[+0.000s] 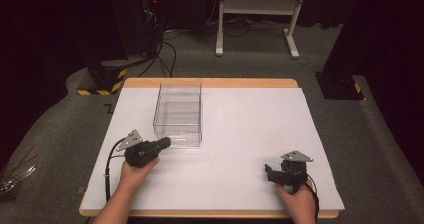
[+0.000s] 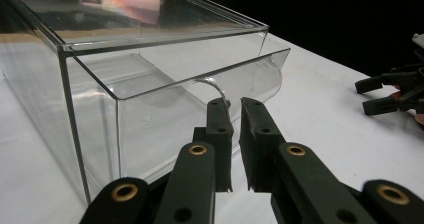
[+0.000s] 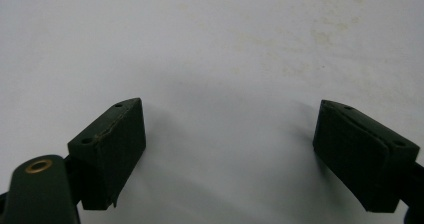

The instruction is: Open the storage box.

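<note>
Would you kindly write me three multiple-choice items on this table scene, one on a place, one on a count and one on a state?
1. Where does the clear plastic box stand?
A. On the table's left half, towards the far edge
B. At the near right corner
C. On the floor

2. How many grippers are on the table?
A. One
B. Two
C. Three

3. How does the right gripper stand?
A. Shut on the box
B. Shut on nothing
C. Open over bare table

Answers:
1. A, the high view shows the box far and left, ahead of the left gripper.
2. B, one in each hand.
3. C, its fingers are spread wide over white surface.
</note>
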Available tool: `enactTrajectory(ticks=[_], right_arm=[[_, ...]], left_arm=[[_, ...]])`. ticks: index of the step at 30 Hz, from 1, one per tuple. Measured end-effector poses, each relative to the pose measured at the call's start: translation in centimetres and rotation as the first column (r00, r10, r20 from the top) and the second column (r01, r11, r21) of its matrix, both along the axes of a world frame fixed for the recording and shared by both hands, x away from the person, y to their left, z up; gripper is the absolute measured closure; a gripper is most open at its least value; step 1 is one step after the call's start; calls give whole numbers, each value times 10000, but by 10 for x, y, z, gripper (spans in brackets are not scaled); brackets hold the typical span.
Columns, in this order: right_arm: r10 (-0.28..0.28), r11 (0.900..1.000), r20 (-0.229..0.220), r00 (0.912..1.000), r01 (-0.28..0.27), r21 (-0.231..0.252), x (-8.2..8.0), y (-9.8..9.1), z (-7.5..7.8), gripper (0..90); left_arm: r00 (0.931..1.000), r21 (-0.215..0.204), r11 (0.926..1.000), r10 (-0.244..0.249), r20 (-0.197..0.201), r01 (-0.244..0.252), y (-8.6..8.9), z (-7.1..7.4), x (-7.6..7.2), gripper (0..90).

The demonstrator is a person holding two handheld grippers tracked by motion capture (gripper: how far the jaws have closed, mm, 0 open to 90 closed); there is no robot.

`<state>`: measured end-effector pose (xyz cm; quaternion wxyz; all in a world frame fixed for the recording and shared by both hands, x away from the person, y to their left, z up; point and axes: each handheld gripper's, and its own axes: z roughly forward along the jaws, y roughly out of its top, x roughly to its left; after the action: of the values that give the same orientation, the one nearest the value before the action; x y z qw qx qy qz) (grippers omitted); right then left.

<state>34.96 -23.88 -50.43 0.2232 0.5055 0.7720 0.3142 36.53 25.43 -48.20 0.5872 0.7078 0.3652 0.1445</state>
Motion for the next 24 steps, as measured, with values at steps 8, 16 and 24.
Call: enactTrajectory(ticks=[8,16,24], right_arm=[[-5,10000,0,10000,5,-1,0,0,0,137],[-8,10000,3,10000,8,-5,0,0,0,137],[-9,10000,3,10000,9,-8,0,0,0,137]], left_arm=[[9996,110,9995,-286,-85,287,2,2,-9,839],[9990,191,9989,-435,-139,438,4,3,-19,854],[9990,163,9988,-450,-82,451,10,3,-28,900]])
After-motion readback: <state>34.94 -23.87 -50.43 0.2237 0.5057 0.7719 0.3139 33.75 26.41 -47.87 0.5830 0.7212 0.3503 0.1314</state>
